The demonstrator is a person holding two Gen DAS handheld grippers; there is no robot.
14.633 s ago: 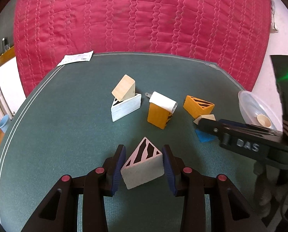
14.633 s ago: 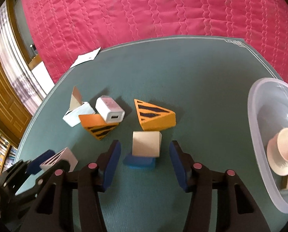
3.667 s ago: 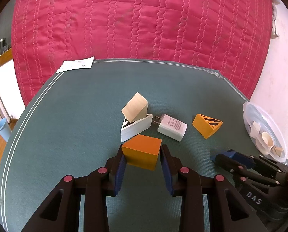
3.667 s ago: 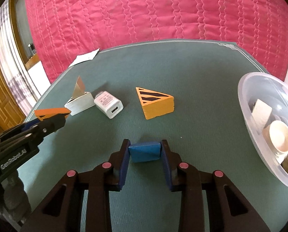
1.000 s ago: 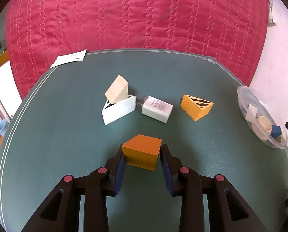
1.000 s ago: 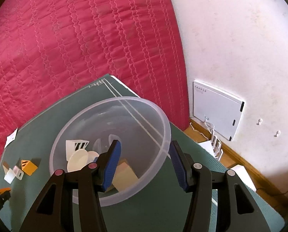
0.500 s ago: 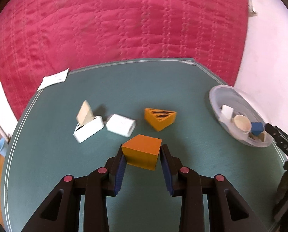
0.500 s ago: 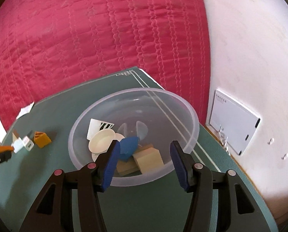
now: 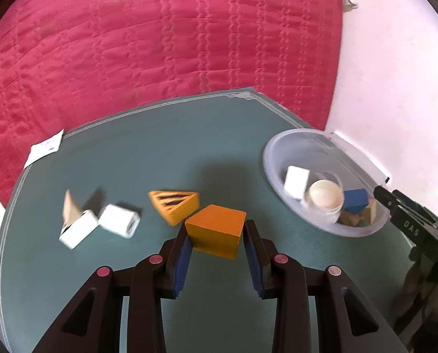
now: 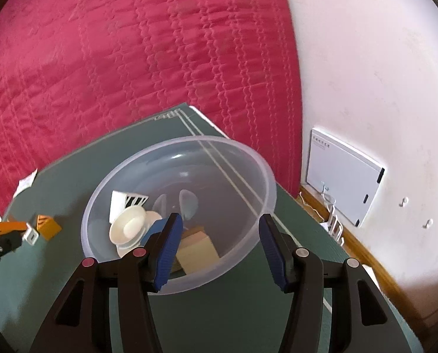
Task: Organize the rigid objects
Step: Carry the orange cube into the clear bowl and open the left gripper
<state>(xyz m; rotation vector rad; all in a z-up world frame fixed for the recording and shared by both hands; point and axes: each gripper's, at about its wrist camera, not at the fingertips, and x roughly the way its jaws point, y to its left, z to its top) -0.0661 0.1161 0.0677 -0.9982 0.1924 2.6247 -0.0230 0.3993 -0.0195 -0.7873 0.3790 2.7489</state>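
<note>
Compared with a second ago, my left view has swung toward the clear bowl (image 9: 270, 158), which now sits larger at right; the blue block (image 9: 356, 200) lies inside it beside a cream cup (image 9: 326, 196). My left gripper (image 9: 216, 236) pinches the orange wedge (image 9: 216, 234) between its blue pads above the green bench (image 9: 166, 135). A striped orange wedge (image 9: 176, 203), a white charger (image 9: 118, 220) and a white wedge (image 9: 78, 229) remain on the bench. My right gripper (image 10: 219, 242) hangs over the bowl's near rim, jaws spread, holding nothing.
</note>
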